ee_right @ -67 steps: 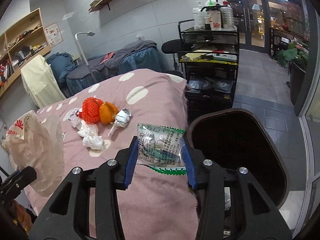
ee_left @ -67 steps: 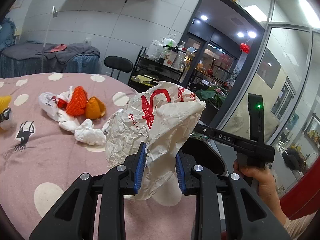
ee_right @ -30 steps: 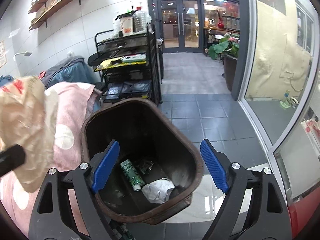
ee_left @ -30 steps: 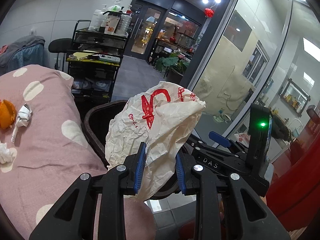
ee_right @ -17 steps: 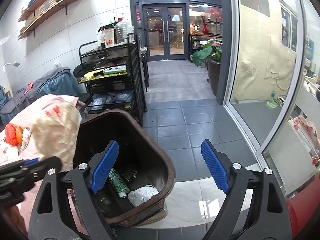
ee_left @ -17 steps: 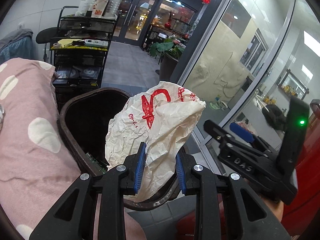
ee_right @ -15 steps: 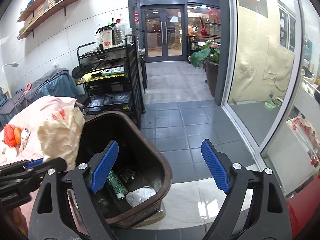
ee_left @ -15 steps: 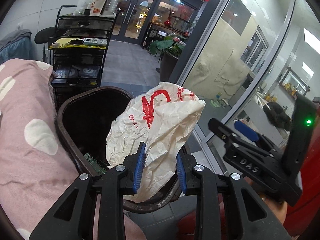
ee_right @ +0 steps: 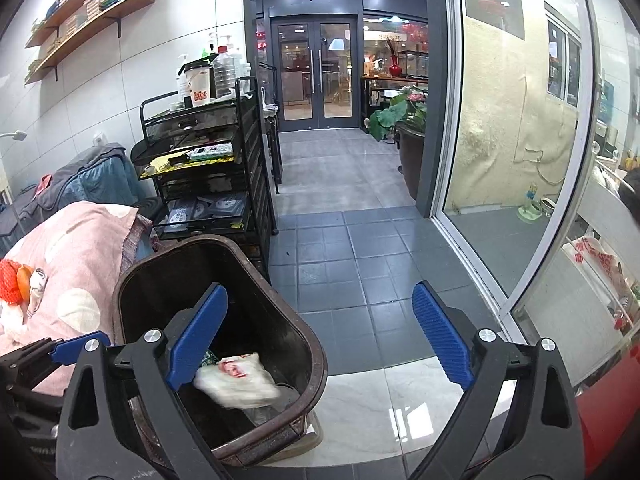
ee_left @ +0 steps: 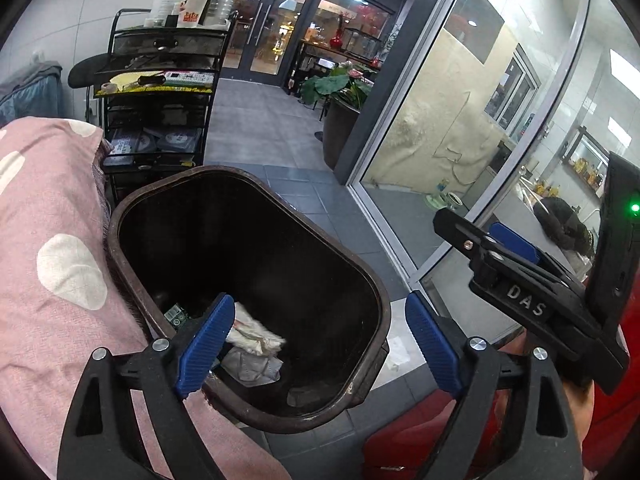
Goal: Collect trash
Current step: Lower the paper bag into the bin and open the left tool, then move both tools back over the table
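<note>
A dark brown trash bin (ee_left: 372, 292) stands on the floor beside the pink dotted bed (ee_left: 40, 216); it also shows in the right wrist view (ee_right: 316, 356). My left gripper (ee_left: 316, 344) is open and empty above the bin's mouth. The crumpled white bag with red print (ee_left: 256, 334) lies inside the bin, blurred, and shows in the right wrist view (ee_right: 236, 380) on other trash. My right gripper (ee_right: 318, 338) is open and empty, just right of the bin over the floor. Orange and white trash (ee_right: 20, 284) lies on the bed.
A black wire cart (ee_right: 216, 176) with bottles and papers stands behind the bin. A potted plant (ee_right: 404, 136) stands by the glass wall (ee_right: 516, 160). Grey floor tiles (ee_right: 352, 248) stretch toward double doors. Wall shelves (ee_right: 88, 12) hang high on the left.
My left gripper has opened and the white bag has dropped into the bin. My right gripper stays open beside the bin.
</note>
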### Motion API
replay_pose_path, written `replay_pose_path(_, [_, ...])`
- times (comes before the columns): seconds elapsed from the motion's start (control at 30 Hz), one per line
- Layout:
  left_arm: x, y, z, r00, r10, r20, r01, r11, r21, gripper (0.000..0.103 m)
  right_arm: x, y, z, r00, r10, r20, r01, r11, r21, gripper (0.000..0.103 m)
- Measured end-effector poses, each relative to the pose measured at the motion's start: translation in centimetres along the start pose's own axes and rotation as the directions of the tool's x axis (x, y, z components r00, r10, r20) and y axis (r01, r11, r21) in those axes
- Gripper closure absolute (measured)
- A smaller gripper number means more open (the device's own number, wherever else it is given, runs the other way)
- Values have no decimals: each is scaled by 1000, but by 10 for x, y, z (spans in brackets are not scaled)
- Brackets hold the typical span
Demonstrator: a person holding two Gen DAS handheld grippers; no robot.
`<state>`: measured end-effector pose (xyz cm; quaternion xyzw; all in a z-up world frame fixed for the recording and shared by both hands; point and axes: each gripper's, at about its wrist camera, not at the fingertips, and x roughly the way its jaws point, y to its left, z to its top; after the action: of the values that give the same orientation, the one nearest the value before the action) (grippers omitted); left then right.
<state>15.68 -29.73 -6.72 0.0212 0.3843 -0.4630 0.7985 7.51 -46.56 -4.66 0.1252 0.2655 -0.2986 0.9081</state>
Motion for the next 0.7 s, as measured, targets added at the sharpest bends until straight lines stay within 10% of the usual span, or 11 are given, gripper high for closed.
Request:
replay_pose_path(0.33, [-69, -17, -6, 979, 64, 191, -80, 994, 80, 6, -18, 10, 8, 995, 34, 93, -34, 999, -4, 6])
replay_pose_path(0.7, [-148, 6, -24, 901, 222, 373, -251, 968, 28, 6, -37, 78, 8, 967, 235, 94, -225, 968, -108, 6])
